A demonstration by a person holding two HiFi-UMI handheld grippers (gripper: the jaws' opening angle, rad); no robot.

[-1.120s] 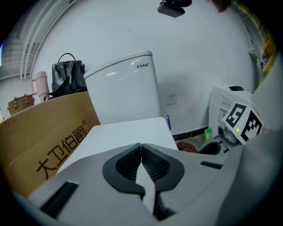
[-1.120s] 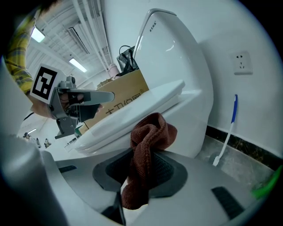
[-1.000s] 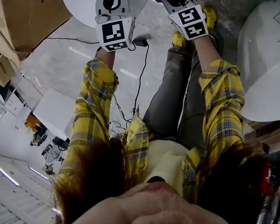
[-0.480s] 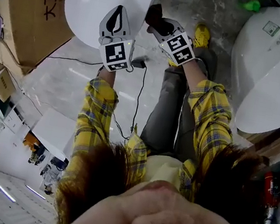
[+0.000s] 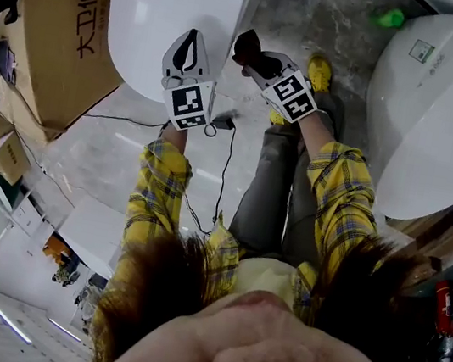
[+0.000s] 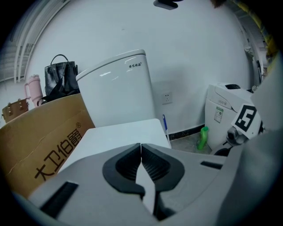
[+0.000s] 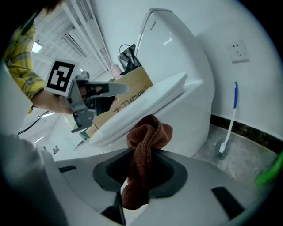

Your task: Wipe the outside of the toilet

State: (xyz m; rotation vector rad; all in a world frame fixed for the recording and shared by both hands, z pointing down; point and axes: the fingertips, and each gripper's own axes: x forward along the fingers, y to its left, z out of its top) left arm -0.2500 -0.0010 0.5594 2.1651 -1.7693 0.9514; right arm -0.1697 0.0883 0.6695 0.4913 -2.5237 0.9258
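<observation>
Right tongs [image 7: 140,170] clamped on brown cloth [image 7: 148,134], soft and limp, gripped mid-fold. Left tongs [image 6: 141,163] closed, empty. Toilet [image 7: 177,57] just ahead, lid down; glaze likely hard, slippery.

A tall brown cardboard box [image 5: 54,27] stands just beside the left flank of the white ceramic toilet [image 5: 170,29], so I see no lane there. Right of the toilet a strip of grey stone floor [image 5: 344,15] lies open as far as a second white toilet [image 5: 445,109]. My right gripper [image 5: 252,55], clamped on a dark brown cloth [image 7: 148,137], hangs in it. A blue-handled brush [image 7: 230,123] leans at the wall there, a green bottle [image 5: 389,18] near it. A black cable [image 5: 227,154] crosses the floor before the toilet. My left gripper [image 5: 188,51], jaws together, hovers at the bare lid's front.
</observation>
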